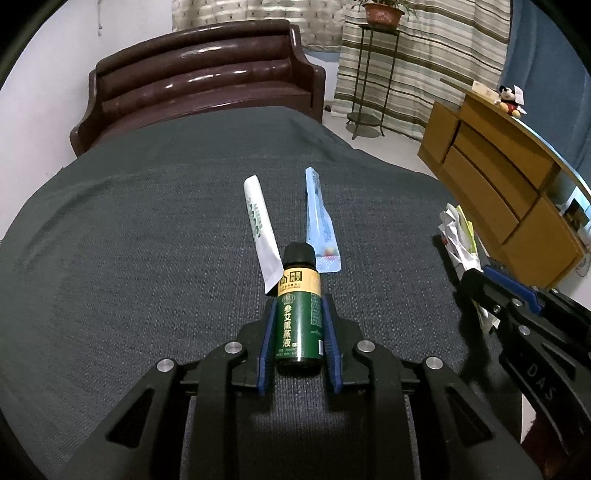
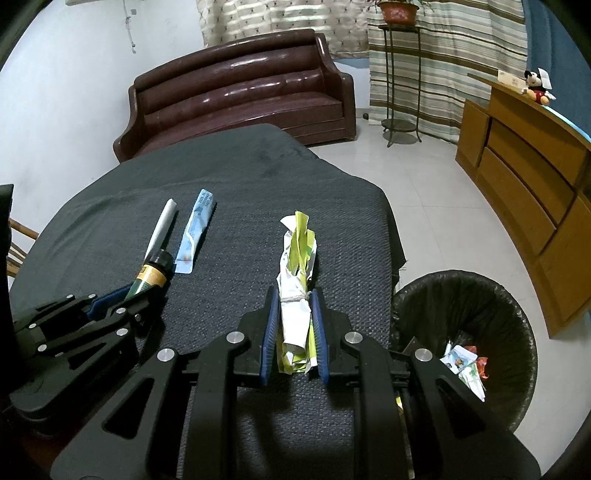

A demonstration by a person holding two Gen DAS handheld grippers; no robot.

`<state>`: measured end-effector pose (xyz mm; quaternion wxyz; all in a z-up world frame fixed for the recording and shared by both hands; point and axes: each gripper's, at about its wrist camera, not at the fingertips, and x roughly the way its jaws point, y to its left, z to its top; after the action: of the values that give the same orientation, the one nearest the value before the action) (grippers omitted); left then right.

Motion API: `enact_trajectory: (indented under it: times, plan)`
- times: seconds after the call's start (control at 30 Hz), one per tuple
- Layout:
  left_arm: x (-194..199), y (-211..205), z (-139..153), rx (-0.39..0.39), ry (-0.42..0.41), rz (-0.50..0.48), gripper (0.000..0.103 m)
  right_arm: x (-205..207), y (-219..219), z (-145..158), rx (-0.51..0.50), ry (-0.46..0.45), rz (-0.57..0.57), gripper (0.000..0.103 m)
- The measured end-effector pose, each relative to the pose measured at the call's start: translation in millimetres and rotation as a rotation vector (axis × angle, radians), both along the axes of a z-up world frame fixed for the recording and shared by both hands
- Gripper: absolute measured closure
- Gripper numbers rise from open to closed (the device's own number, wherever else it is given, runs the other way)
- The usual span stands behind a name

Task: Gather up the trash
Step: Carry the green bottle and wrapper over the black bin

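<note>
The left gripper (image 1: 298, 306) pinches a small green bottle (image 1: 300, 317) between its blue pads (image 1: 269, 332), black cap pointing away from the hand. The bottle lies low over the grey cloth (image 1: 147, 258) that covers the table, about mid-table; I cannot tell whether it still rests on the cloth.

Just past the cap lie two flat packets, fanning apart. A white sachet (image 1: 260, 229) with green print runs off to the left, its near corner tucked beside the bottle's shoulder. A pale blue wrapper (image 1: 319, 225) lies to the right, its near end just beside the cap. Both point toward the table's far edge.

The right gripper (image 2: 294, 325) is clamped on a crumpled wad of white and yellow-green paper (image 2: 297, 295). The wad sticks out beyond the pads and back between them, and sits near the table's right edge.

Off that right edge, on the tiled floor (image 2: 424, 192), stands a bin (image 2: 480, 295) lined with a black bag. A few scraps (image 2: 467, 363) of paper and wrapper lie at its bottom.

Beyond the table's far edge is a dark brown sofa (image 1: 207, 81) against the white wall. To the right hang striped curtains (image 1: 424, 66), with a potted plant (image 1: 384, 13) on a tall metal stand (image 1: 369, 81). A wooden cabinet (image 1: 498, 184) runs along the right side, a plush mouse (image 1: 511, 99) on top.
</note>
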<state>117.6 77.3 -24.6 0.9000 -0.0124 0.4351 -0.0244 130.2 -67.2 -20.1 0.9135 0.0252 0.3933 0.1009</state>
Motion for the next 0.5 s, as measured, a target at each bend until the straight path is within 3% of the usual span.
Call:
enact_trajectory:
  times: [0.5]
  plan:
    - [-6.9, 1.8, 0.4, 0.006, -0.022, -0.001, 0.078, -2.3, 3.4, -1.7, 0.001, -0.001, 0.0, 0.085]
